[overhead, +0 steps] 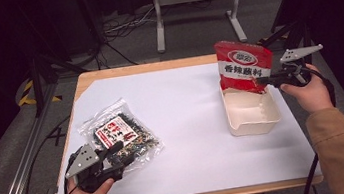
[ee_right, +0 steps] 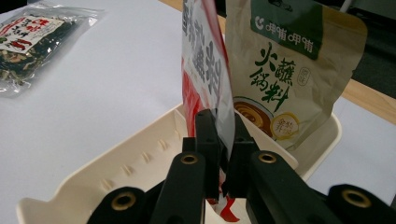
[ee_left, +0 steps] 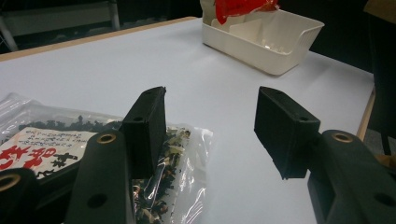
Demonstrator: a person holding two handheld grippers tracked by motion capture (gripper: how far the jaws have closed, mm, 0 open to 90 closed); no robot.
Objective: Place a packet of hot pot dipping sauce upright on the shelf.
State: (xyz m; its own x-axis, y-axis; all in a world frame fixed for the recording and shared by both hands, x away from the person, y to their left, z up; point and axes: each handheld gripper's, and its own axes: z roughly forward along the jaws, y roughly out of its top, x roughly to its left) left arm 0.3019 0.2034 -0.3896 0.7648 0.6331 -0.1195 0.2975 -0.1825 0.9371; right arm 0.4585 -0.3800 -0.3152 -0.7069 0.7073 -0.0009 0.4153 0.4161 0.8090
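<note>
Red sauce packet [ee_right: 205,70] pinched upright between right gripper [ee_right: 223,154] jaws

The right gripper [ee_right: 219,140] has its fingers [ee_right: 208,140] pinching the lower edge of an upright red foil seasoning packet [ee_right: 205,70], which stands in the far end of a cream plastic tray [overhead: 253,116]. Just behind the packet, also in the tray, leans a tan paper sauce pouch [ee_right: 289,70]. Far across the desk [overhead: 181,106], the left gripper [ee_left: 210,126] rests with one finger above a clear plastic bag of dried greens [ee_left: 177,177], the other over bare desk.
</note>
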